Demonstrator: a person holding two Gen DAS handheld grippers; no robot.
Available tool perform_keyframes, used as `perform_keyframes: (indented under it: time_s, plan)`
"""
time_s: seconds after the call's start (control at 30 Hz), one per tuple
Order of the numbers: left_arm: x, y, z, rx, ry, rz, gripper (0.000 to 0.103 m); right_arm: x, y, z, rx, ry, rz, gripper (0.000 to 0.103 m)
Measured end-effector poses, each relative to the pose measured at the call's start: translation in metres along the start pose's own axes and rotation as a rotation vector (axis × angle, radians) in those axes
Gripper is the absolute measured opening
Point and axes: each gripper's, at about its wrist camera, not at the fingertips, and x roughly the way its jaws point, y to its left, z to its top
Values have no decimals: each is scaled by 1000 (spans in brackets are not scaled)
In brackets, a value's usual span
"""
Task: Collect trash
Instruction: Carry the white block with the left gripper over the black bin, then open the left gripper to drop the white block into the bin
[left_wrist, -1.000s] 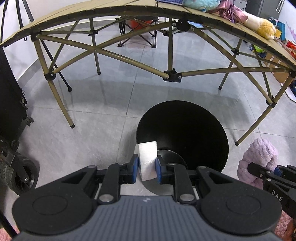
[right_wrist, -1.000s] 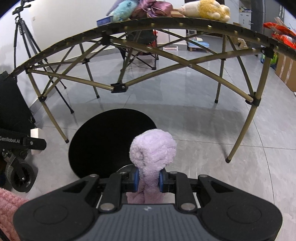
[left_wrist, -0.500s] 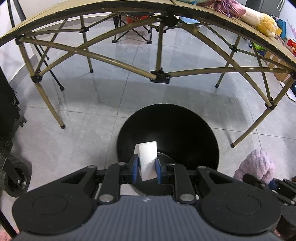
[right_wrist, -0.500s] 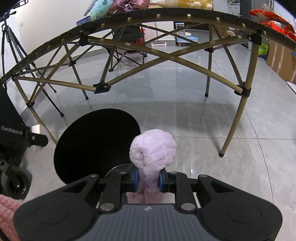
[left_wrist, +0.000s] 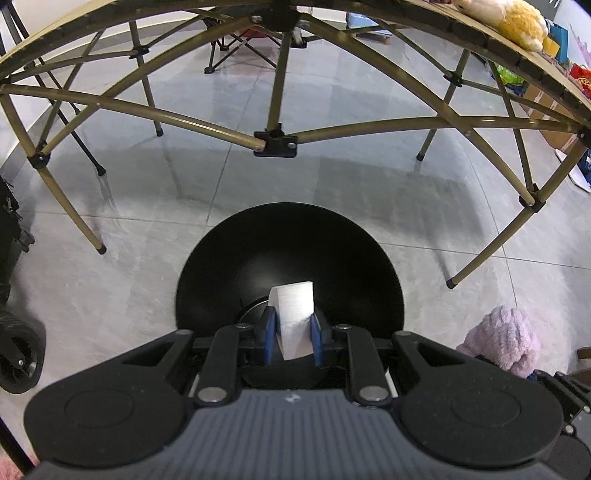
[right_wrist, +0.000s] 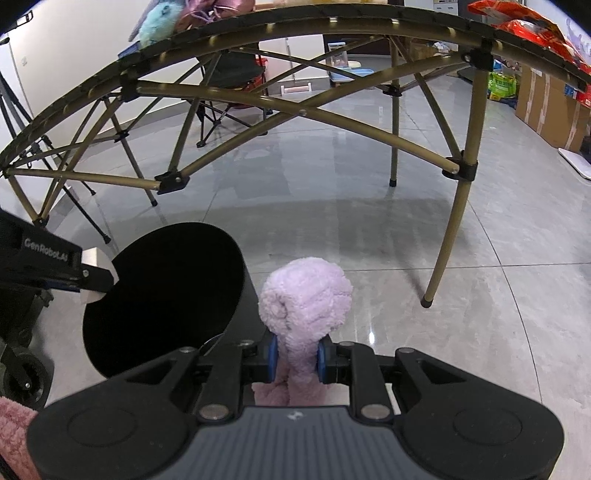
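The left gripper (left_wrist: 293, 334) pinches a white block (left_wrist: 293, 314) between its blue pads (left_wrist: 270, 334). The block stands on end, long axis pointing forward and up out of the gripper, its top face tilted slightly to the left. It hangs directly over the open mouth of the black bin (left_wrist: 288, 258), which stands on the grey tiled floor (left_wrist: 110, 288) in front of the folding surface's tan legs (left_wrist: 70, 218). In the right wrist view the same block (right_wrist: 94, 258) shows as a pale slab at the bin's left rim, held by the left gripper (right_wrist: 88, 277) that reaches in from the left.

The right gripper (right_wrist: 294, 360) is pressed onto a lilac plush cloth (right_wrist: 304, 306). The cloth is squeezed narrow between the pads (right_wrist: 272, 358), with a rounded, bunched head sticking forward and up past the fingertips and its tail hanging back under the gripper, so its long axis runs along the fingers. It is held just to the right of the bin (right_wrist: 166, 295), outside the rim rather than above the opening. From the left wrist view the cloth (left_wrist: 506, 343) shows low at the right, well clear of the bin.

On the surface (right_wrist: 258, 20) above lie plush toys (right_wrist: 159, 22) and red snack bags (right_wrist: 524, 27). A black wheeled case (left_wrist: 14, 332) stands at the left.
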Motion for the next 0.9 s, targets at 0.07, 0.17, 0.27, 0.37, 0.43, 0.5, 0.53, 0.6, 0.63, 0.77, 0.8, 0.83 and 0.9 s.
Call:
perform_keyframes:
  time_s: [0.07, 0.17, 0.27, 0.37, 0.43, 0.5, 0.53, 0.6, 0.63, 0.77, 0.8, 0.83, 0.9]
  plan:
    - [3, -4, 3, -2, 7, 0, 20, 1, -2, 0, 10, -4, -5, 19]
    - [8, -10, 6, -7, 15, 0, 20, 2, -6, 1, 23, -8, -12, 19]
    - [13, -15, 10, -13, 24, 1, 20, 4, -8, 1, 29, -9, -18, 19]
    - [19, -19, 12, -18, 36, 3, 20, 6, -9, 1, 32, -5, -25, 19]
    - [23, -22, 13, -19, 44, 7, 20, 8, -10, 1, 32, 0, -27, 19]
    - [27, -24, 13, -21, 52, 10, 20, 10, -11, 1, 32, 4, -29, 19]
    - [29, -25, 13, -21, 57, 10, 20, 11, -11, 1, 32, 6, -29, 19]
    - [31, -26, 14, -21, 62, 11, 20, 11, -11, 1, 32, 5, -30, 19]
    - [32, -27, 14, -20, 63, 14, 20, 11, -10, 1, 33, 3, -31, 19]
    - [35, -26, 14, -23, 72, 21, 20, 10, -11, 1, 37, -6, -32, 19]
    - [36, -26, 13, -23, 73, 22, 20, 10, -11, 1, 37, -7, -31, 19]
    - [36, -26, 13, -24, 75, 25, 20, 10, -11, 0, 37, -7, -30, 19]
    - [37, -25, 13, -26, 82, 31, 22, 9, -11, 0, 37, -7, -29, 19]
